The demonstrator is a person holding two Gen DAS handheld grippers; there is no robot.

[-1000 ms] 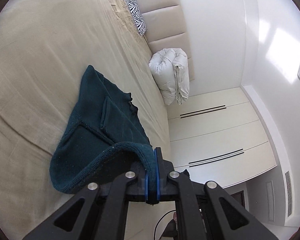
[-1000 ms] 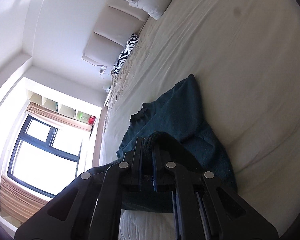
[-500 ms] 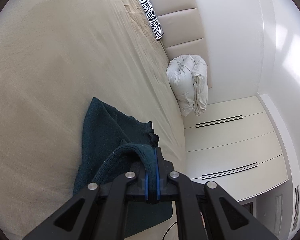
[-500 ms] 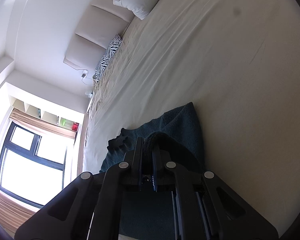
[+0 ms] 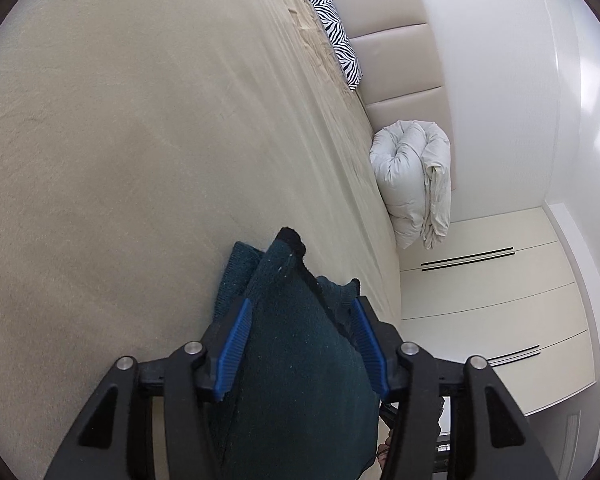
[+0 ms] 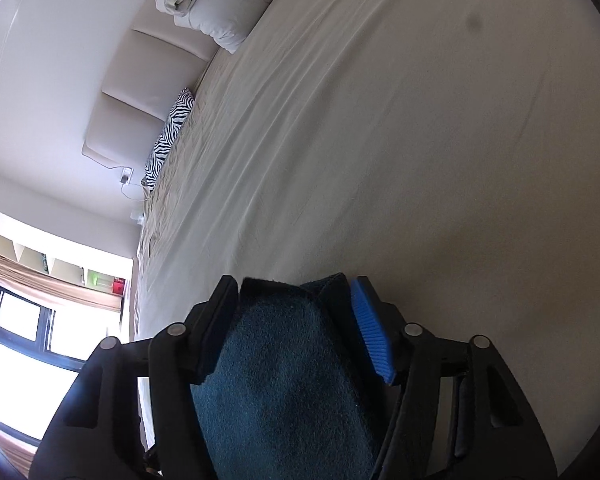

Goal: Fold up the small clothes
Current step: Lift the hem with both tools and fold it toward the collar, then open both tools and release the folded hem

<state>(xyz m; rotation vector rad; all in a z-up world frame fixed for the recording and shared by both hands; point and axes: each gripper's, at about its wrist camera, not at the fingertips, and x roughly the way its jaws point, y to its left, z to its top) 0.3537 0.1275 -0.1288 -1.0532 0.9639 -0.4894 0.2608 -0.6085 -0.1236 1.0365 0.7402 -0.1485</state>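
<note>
Because both jaws stand spread, the left gripper (image 5: 300, 344) and right gripper (image 6: 296, 328) merely straddle the teal garment (image 5: 300, 360), seemingly letting its fold settle on the bed (image 5: 120, 140).

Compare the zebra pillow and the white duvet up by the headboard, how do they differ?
The zebra pillow has black and white stripes; the white duvet is plain. The pillow is small and lies flat; the duvet is a bigger, puffy rolled bundle. Both rest on the bed against the headboard.
</note>
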